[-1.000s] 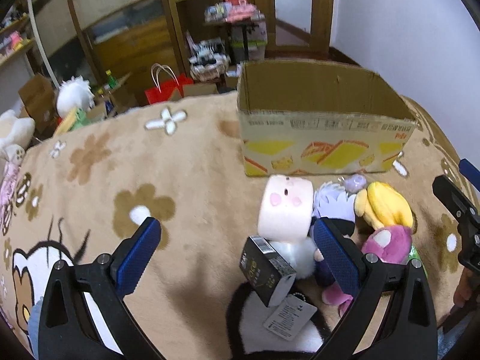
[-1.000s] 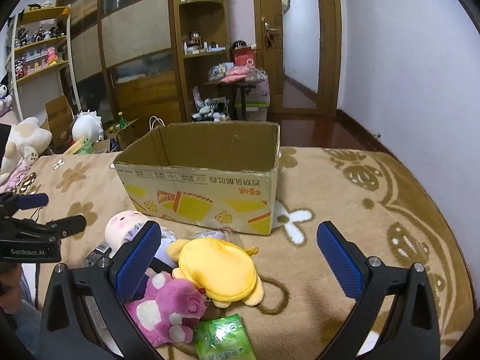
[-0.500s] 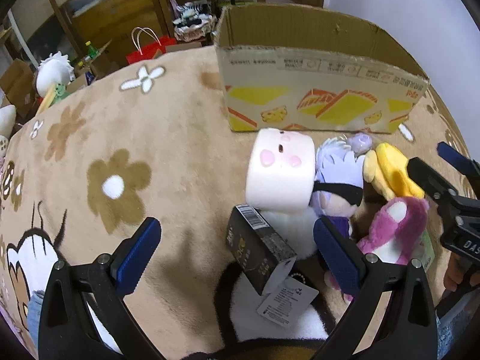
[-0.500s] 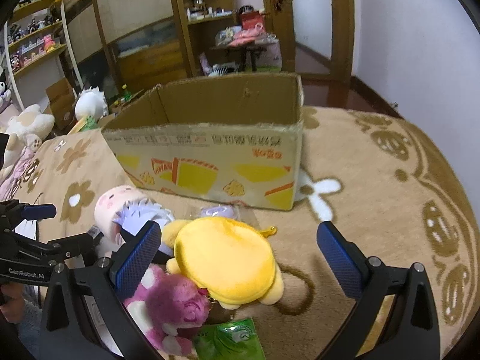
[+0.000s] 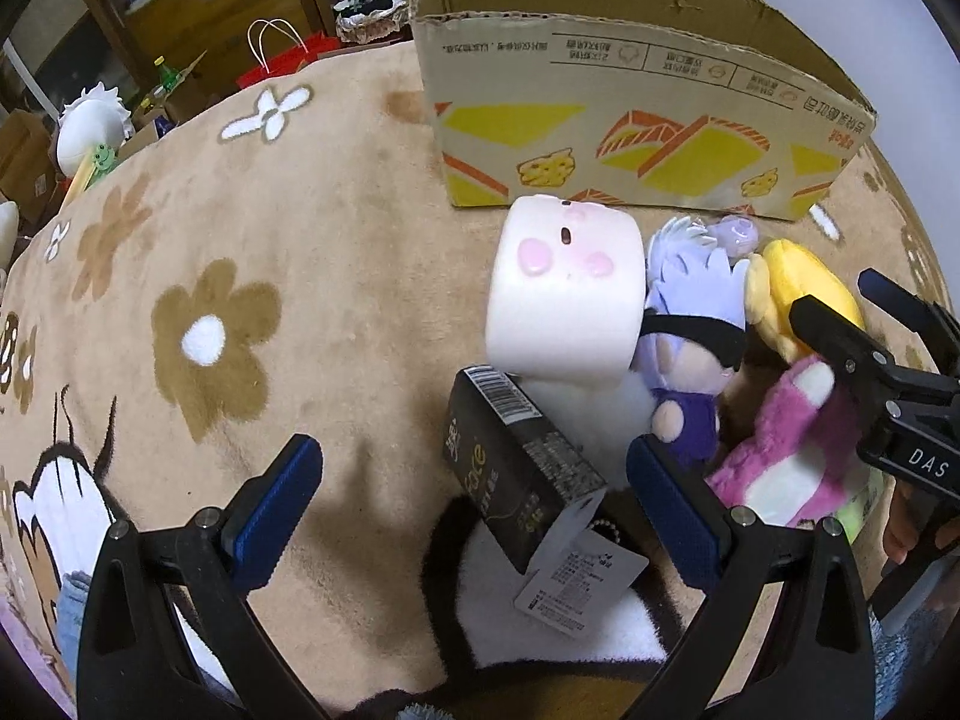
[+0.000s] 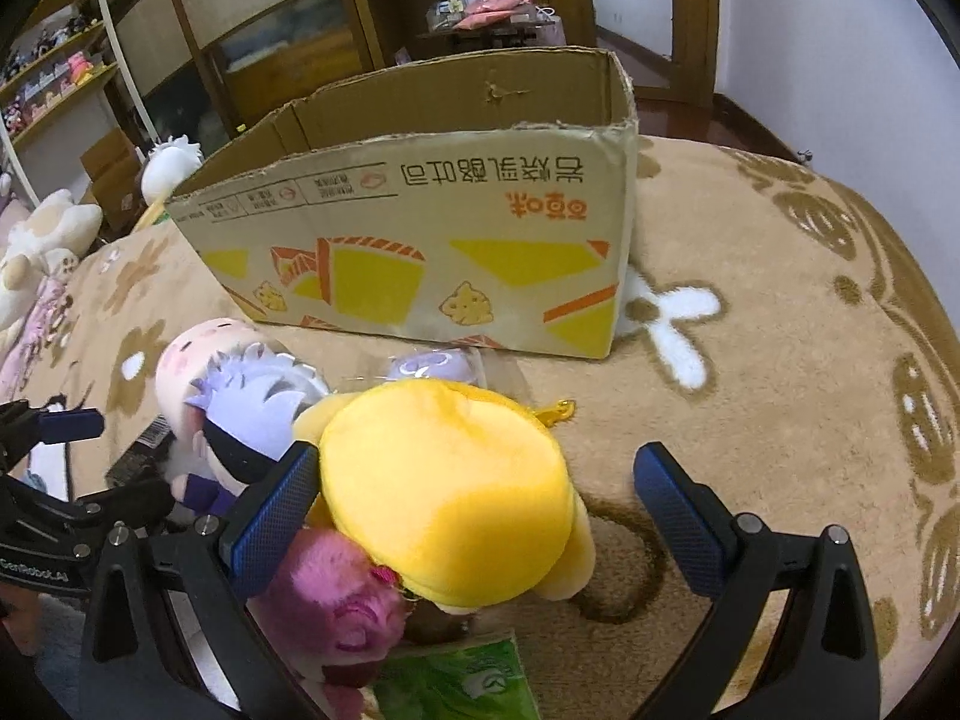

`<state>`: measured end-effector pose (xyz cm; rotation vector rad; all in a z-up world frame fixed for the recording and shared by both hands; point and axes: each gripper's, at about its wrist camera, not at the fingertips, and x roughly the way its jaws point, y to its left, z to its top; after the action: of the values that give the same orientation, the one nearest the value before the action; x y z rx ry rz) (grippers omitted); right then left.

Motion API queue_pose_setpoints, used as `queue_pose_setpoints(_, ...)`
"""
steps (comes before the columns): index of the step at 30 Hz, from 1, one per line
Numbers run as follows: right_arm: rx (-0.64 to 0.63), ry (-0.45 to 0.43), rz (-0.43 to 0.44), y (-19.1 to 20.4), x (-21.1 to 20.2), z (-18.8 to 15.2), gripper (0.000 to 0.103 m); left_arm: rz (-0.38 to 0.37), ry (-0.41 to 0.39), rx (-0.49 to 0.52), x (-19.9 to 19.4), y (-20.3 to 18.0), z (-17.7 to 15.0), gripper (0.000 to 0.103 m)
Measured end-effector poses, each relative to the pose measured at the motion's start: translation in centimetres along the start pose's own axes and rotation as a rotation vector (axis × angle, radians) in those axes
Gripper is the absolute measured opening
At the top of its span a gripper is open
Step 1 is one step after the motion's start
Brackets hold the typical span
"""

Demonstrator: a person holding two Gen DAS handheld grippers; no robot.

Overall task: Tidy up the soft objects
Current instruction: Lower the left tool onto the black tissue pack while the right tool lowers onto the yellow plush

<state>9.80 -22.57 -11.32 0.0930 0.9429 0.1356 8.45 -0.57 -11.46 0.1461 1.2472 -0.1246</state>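
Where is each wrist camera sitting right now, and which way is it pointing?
Left wrist: behind the open left gripper, looking down over the black carton and white pillow plush toward the cardboard box; the right gripper shows at its right edge.
Right wrist: behind the open right gripper, around the yellow plush, facing the box.
Shared: box, yellow plush, purple-haired doll, pink plush.

Wooden shelving (image 6: 384, 18), white wall (image 6: 840, 30), wooden doorframe (image 6: 690, 12).

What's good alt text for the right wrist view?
Open right gripper straddling a yellow plush on a tan flowered blanket, a pink plush beside its left jaw. An open cardboard box stands just behind the toys.
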Motion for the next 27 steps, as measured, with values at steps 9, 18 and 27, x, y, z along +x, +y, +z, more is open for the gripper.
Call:
queue_pose_setpoints(9,0.022,0.015,0.019,-0.3,0.0,-0.3,0.103,0.010,0.017,-0.028,0.3,0.5,-0.2,0.085)
queue_pose_setpoints(18,0.012,0.015,0.006,-0.1,0.0,-0.4,0.103,-0.082,0.052,-0.020,0.6,0.2,-0.4,0.054)
queue_pose_setpoints(27,0.020,0.030,-0.010,-0.2,-0.1,-0.5,0.103,-0.118,0.044,-0.049,0.7,1.2,-0.3,0.027)
